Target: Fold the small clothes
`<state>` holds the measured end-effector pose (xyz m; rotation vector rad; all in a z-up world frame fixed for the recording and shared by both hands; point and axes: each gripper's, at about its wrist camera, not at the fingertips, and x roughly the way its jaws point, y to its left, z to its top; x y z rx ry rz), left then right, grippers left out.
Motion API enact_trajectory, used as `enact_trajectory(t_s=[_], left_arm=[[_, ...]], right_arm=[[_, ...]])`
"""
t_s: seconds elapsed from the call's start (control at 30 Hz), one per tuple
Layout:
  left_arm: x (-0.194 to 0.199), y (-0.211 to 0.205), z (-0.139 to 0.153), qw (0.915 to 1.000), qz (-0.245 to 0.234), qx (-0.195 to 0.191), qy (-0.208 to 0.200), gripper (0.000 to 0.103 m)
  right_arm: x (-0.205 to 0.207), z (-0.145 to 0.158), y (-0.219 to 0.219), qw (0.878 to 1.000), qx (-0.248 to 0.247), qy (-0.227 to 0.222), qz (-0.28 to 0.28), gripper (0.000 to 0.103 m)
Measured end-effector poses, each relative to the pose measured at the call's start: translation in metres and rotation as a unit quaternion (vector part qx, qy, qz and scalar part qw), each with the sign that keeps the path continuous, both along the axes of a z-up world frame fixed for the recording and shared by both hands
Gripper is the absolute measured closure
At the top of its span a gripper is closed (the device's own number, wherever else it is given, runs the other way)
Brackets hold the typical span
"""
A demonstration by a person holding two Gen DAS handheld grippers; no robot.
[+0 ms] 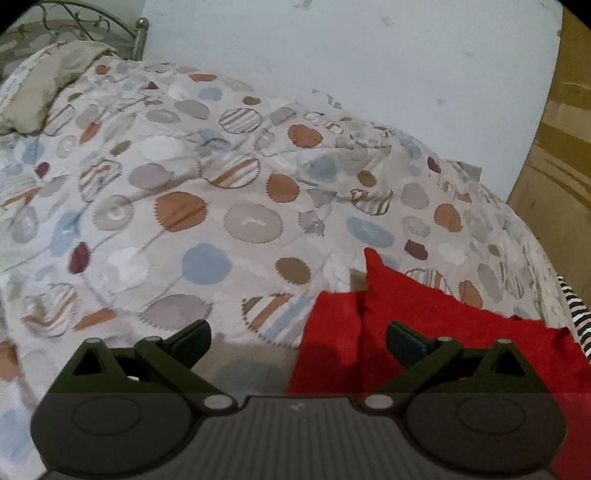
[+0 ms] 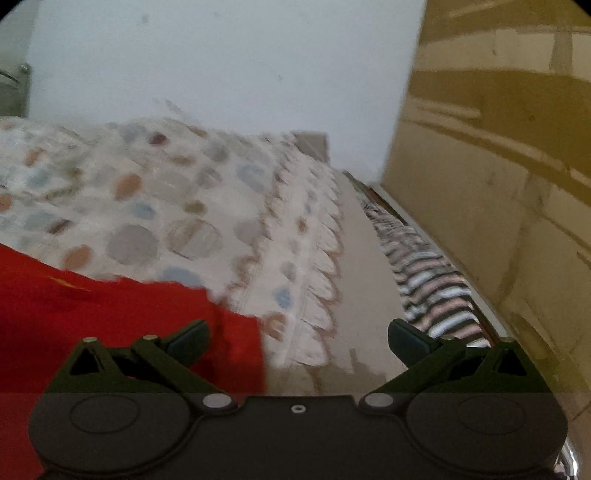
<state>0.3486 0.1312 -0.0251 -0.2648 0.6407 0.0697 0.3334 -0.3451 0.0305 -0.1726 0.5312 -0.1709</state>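
Note:
A red garment (image 1: 424, 325) lies rumpled on the patterned bedspread (image 1: 184, 184) at the lower right of the left wrist view, one corner poking up. My left gripper (image 1: 298, 341) is open just above its left edge, the right finger over the red cloth, nothing between the fingers. In the right wrist view the same red garment (image 2: 110, 317) fills the lower left. My right gripper (image 2: 298, 339) is open over the bed's edge, its left finger above the garment's right edge, nothing held. This view is blurred.
The bedspread with coloured circles (image 2: 147, 206) covers the bed. A pillow (image 1: 48, 85) and metal headboard (image 1: 110, 26) sit far left. A pale wall (image 1: 332, 48) is behind, a brown wooden cabinet (image 2: 498, 147) on the right, with black-and-white striped cloth (image 2: 432, 280) beside the bed.

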Motion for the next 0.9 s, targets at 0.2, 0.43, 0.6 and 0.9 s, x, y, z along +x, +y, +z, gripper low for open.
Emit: enact_trajectory(t_s=[0.2,0.43,0.6,0.9], left_arm=[[-0.033,-0.004,0.002,0.9995,0.010,0.011,0.027,0.000],[-0.063,-0.004,-0.003,0.9980,0.030,-0.012,0.055,0.000],[-0.070,-0.004,-0.008,0.9971,0.030,-0.018,0.067,0.000],[-0.067,-0.005,-0.018,0.9956,0.029,-0.024,0.086,0.000]], right_arm=[[-0.036,0.004,0.050,0.999,0.000,-0.023,0.048,0.001],[-0.080,-0.020,0.110,0.991,-0.028,-0.080,0.107,0.001],[-0.085,-0.040,0.130,0.992,-0.038,-0.084,0.091,0.001],[-0.080,-0.058,0.140,0.992,-0.025,-0.064,0.106,0.001]])
